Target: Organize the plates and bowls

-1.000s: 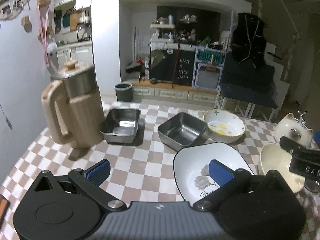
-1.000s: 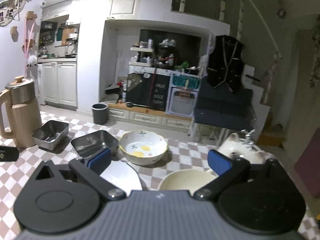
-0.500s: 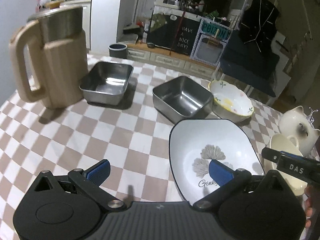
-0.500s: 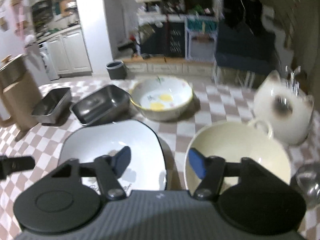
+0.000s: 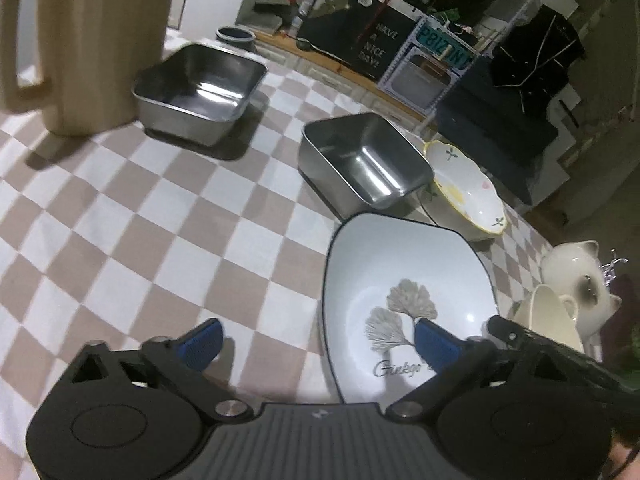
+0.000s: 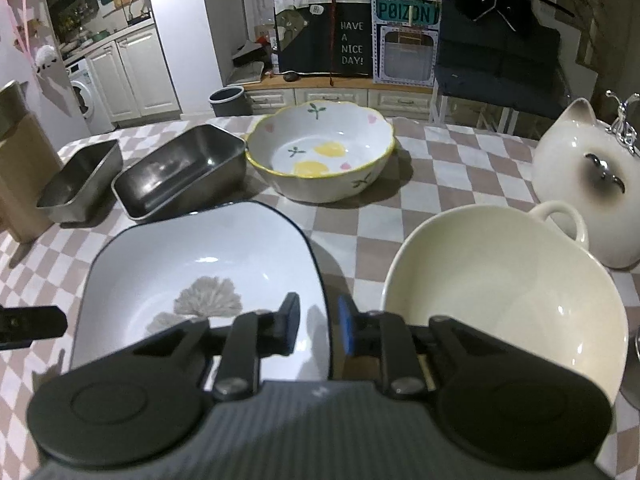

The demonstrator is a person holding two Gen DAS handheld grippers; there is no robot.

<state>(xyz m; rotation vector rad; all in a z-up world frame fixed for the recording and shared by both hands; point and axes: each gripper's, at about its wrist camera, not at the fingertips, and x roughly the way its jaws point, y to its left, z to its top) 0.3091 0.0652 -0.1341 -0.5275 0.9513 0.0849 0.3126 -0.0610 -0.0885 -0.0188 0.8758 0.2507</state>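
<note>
Square plate (image 6: 200,276) flat on the checked table (image 5: 168,216), cream bowl (image 6: 504,280) just beside. Right gripper (image 6: 318,326) fingers closing astride the plate's near right rim, not yet pinching. Left gripper (image 5: 316,338) fingers wide, beginning to close, astride the left rim, holding nothing; likely a two-sided lift.

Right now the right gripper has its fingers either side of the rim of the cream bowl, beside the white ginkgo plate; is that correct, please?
Not quite: the right gripper straddles the rim of the ginkgo plate, not the cream bowl, which sits beside it. Its jaws are closing with that rim between them. The right wrist view shows this.
</note>
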